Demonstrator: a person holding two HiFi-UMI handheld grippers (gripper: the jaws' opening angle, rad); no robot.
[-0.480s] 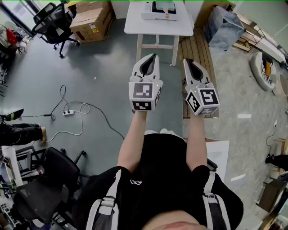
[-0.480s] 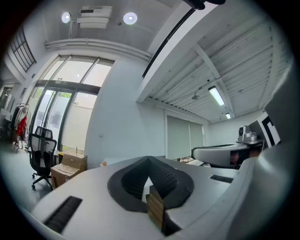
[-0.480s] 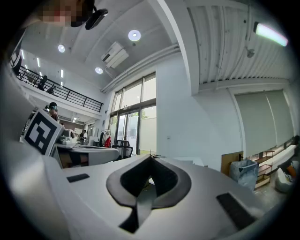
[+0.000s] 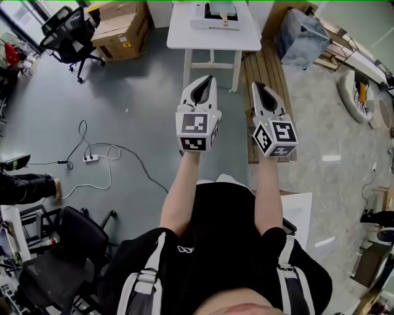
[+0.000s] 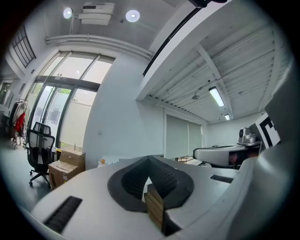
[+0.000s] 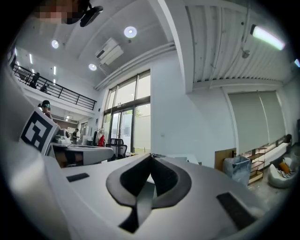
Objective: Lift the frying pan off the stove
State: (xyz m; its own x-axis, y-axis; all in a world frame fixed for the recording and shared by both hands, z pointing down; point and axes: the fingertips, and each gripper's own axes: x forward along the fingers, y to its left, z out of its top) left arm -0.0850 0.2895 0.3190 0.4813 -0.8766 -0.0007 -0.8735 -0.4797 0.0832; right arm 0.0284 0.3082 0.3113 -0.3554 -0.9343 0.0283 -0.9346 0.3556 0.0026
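A white table (image 4: pixel 184 37) stands ahead at the top of the head view. On it sits a white stove (image 4: pixel 203 23), cut off by the frame edge, carrying a dark pan (image 4: pixel 220 8) with a light wooden handle (image 4: pixel 225 20). I hold both grippers side by side at chest height, well short of the table and above the grey floor. The left gripper (image 4: pixel 210 77) is shut and empty. The right gripper (image 4: pixel 256 84) is also shut and holds nothing. In the left gripper view the left gripper (image 5: pixel 150 157) points across the room; the right gripper (image 6: pixel 151 154) does the same.
Cardboard boxes (image 4: pixel 120 27) and a black office chair (image 4: pixel 68 31) stand left of the table. A wooden pallet (image 4: pixel 271 80) and a grey wrapped bundle (image 4: pixel 301 37) lie to its right. A power strip with cables (image 4: pixel 92 158) trails on the floor at left. Another black chair (image 4: pixel 61 258) is beside me.
The whole scene has slid slightly left in the head view. Both grippers stay shut and level in front of me.
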